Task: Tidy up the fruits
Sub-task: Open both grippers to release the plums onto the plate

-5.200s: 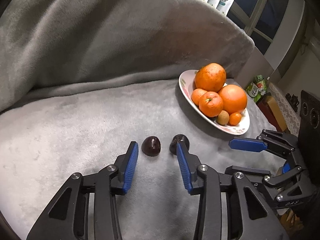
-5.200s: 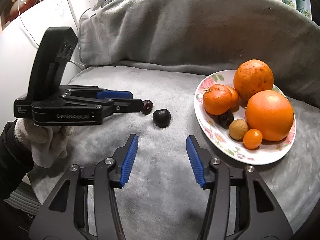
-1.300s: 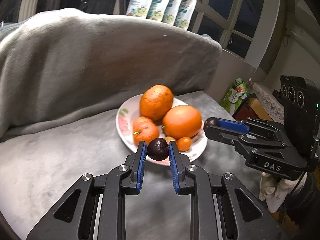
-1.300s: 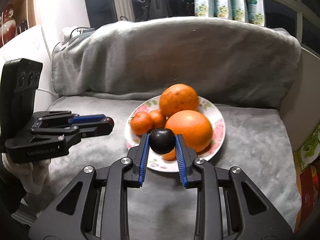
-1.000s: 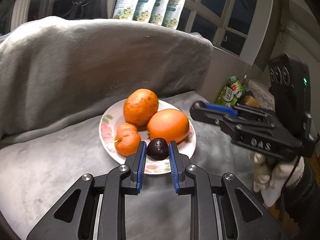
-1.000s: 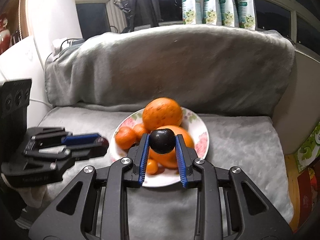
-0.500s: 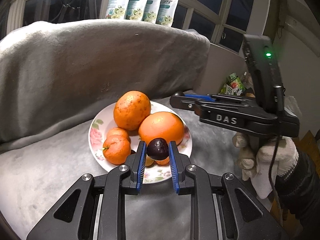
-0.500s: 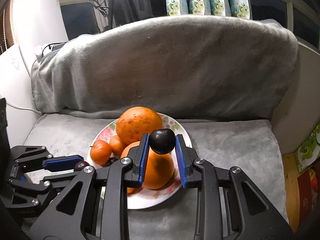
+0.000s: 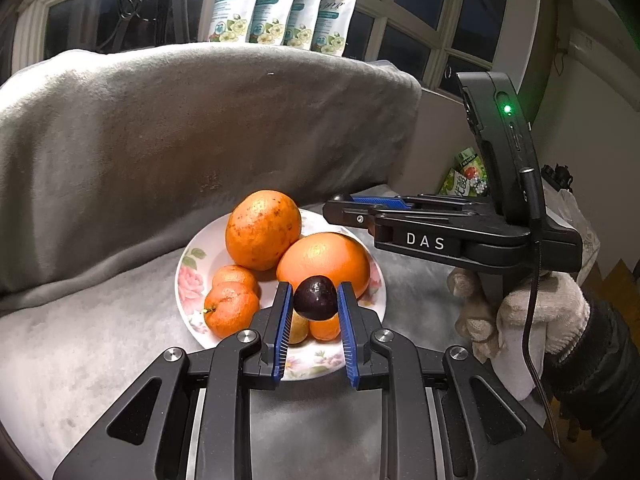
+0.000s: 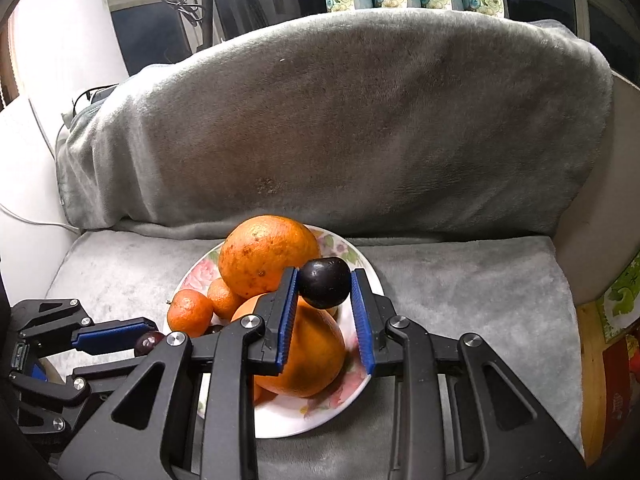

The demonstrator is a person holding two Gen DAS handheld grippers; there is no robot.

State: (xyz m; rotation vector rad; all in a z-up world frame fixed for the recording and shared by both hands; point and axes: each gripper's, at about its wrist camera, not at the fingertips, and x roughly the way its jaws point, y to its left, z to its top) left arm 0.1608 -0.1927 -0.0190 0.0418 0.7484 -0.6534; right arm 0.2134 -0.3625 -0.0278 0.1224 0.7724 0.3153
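A white flowered plate (image 9: 185, 280) on the grey blanket holds two big oranges (image 9: 263, 230), two tangerines (image 9: 231, 307) and smaller fruit. My left gripper (image 9: 313, 287) is shut on a dark cherry (image 9: 315, 299), held above the plate's near side. In the right wrist view, my right gripper (image 10: 325, 274) is shut on a second dark cherry (image 10: 324, 283) above the plate (image 10: 280, 424), just right of the back orange (image 10: 268, 262). The right gripper (image 9: 340, 199) reaches in from the right above the plate's far rim. The left gripper (image 10: 138, 336) shows at lower left.
A grey blanket (image 9: 192, 132) covers the sofa seat and the tall backrest behind the plate. Flowered packets (image 9: 280, 4) stand on the window sill. A gloved hand (image 9: 536, 312) holds the right gripper. The sofa arm (image 10: 592, 216) and boxes (image 10: 616, 304) are at right.
Both cherries were picked off the blanket and carried to the plate. Over the last second the right gripper slid left over the plate's far side; the left gripper stayed almost still.
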